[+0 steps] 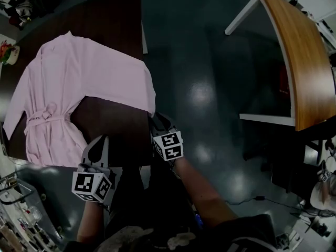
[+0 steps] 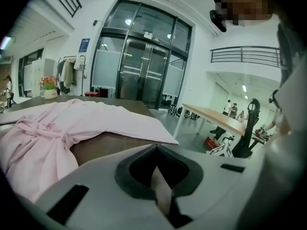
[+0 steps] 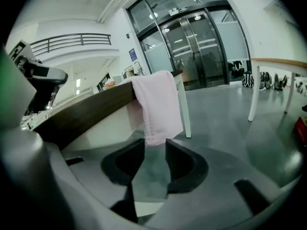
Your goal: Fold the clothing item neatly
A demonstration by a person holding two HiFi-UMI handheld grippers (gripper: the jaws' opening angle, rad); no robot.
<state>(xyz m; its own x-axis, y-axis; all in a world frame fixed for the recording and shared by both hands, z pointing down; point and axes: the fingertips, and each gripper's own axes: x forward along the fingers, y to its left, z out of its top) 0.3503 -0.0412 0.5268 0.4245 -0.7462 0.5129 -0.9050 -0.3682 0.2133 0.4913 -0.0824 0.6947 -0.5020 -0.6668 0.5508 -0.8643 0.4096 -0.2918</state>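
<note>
Since both grippers are nearest the person, at the table's close edge, they come first: the left gripper [image 1: 98, 143] has its jaws pressed together with nothing in them, aimed over the dark table [image 1: 118, 125] toward the robe's skirt. The right gripper [image 1: 157, 121] has its jaws partly spread and grips nothing. In the right gripper view the hanging sleeve [image 3: 156, 104] ends right at the mouth of those jaws, its cuff at the tips with neither pad pressing on it. I cannot tell whether the hem is just inside the tips. That sleeve droops over the table's corner, while the rest of the pink robe [image 1: 89, 72] lies spread flat on the tabletop, front up. Its belt [image 1: 44, 117] is knotted at the waist, the other sleeve angles off toward the left edge, and the collar lies at the far end. The cloth looks thin, light and limp, so it would likely sag from any single pinch and slide easily on the smooth wood. The knot will probably make a lump in any fold. The cuff hem, where the fabric is doubled, seems the sound place to pinch, with the shoulder as a second hold. Beyond the table lie a glossy floor [image 1: 199, 62] and a lighter wooden table [image 1: 302, 62].
</note>
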